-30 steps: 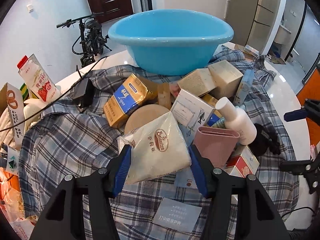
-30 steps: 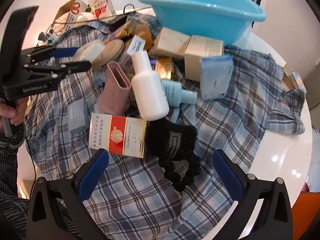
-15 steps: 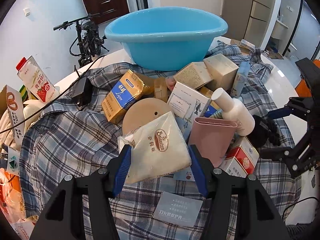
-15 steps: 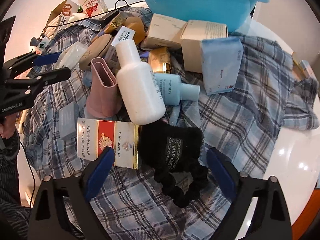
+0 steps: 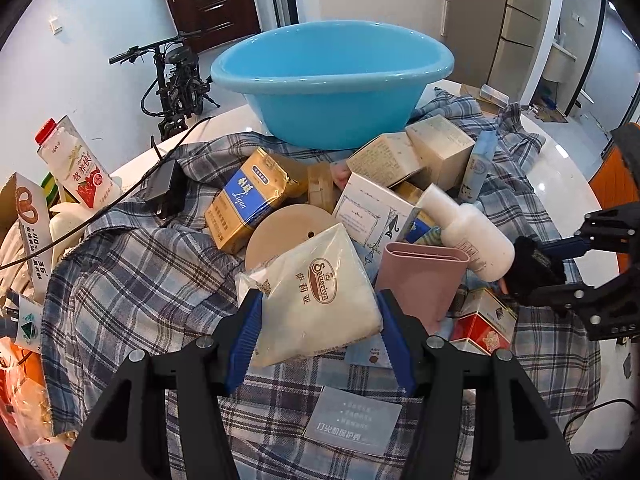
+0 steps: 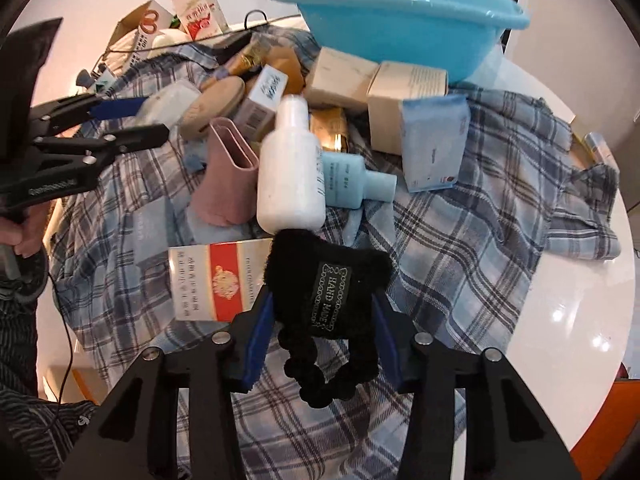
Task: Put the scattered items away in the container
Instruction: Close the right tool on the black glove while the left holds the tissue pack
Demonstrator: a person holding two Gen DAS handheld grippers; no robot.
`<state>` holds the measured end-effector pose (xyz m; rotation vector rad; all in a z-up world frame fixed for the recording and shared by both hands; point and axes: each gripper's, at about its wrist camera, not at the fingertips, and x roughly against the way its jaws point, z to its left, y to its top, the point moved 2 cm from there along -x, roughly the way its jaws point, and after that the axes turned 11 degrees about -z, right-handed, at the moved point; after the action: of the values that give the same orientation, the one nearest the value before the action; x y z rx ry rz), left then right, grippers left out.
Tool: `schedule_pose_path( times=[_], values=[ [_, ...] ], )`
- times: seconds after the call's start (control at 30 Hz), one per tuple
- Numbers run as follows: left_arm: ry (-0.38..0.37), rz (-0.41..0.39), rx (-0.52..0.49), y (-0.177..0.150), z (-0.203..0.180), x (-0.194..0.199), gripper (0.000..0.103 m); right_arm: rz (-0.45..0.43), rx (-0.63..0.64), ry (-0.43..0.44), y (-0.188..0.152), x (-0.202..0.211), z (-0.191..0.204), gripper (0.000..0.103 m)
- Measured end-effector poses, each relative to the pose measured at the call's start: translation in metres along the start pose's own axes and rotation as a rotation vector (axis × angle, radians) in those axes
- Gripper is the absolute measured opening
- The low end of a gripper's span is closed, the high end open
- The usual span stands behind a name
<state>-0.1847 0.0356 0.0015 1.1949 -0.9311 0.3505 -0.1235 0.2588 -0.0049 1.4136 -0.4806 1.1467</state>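
In the left wrist view, the left gripper (image 5: pixel 318 322) is seen clamped on a white Saizeriya packet (image 5: pixel 316 292); only its lower part is pinched, so it could slip out. The blue basin (image 5: pixel 332 80) is seen at the table's far edge.

In the right wrist view, the right gripper (image 6: pixel 322 326) is closed on a black scrunchie (image 6: pixel 328 292), whose dangling loop could snag the cigarette carton (image 6: pixel 218 280). The scrunchie's label is shown only here.

The basin (image 5: pixel 332 92) was sky blue, and the cloth (image 6: pixel 460 248) under the clutter was plaid in blue, grey and white. The scrunchie (image 6: pixel 328 288) was black, the bottle (image 6: pixel 292 176) white, the cigarette carton (image 6: pixel 212 280) red and white.
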Motion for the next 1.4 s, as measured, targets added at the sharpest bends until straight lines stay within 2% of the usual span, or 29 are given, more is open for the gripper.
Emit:
schedule_pose_path(
  times=[0.3, 0.87, 1.4],
  values=[
    [0.003, -0.019, -0.020, 0.006, -0.007, 0.011, 0.060, -0.069, -0.011, -0.020, 0.010, 0.029, -0.001, 0.046],
    [-0.004, -0.041, -0.047, 0.020, -0.020, 0.018, 0.060, -0.136, 0.002, -0.030, 0.022, 0.051, 0.001, 0.047],
    [-0.005, -0.024, -0.046, 0.042, -0.020, 0.011, 0.060, -0.127, 0.016, -0.014, 0.048, 0.050, -0.005, 0.047]
  ],
)
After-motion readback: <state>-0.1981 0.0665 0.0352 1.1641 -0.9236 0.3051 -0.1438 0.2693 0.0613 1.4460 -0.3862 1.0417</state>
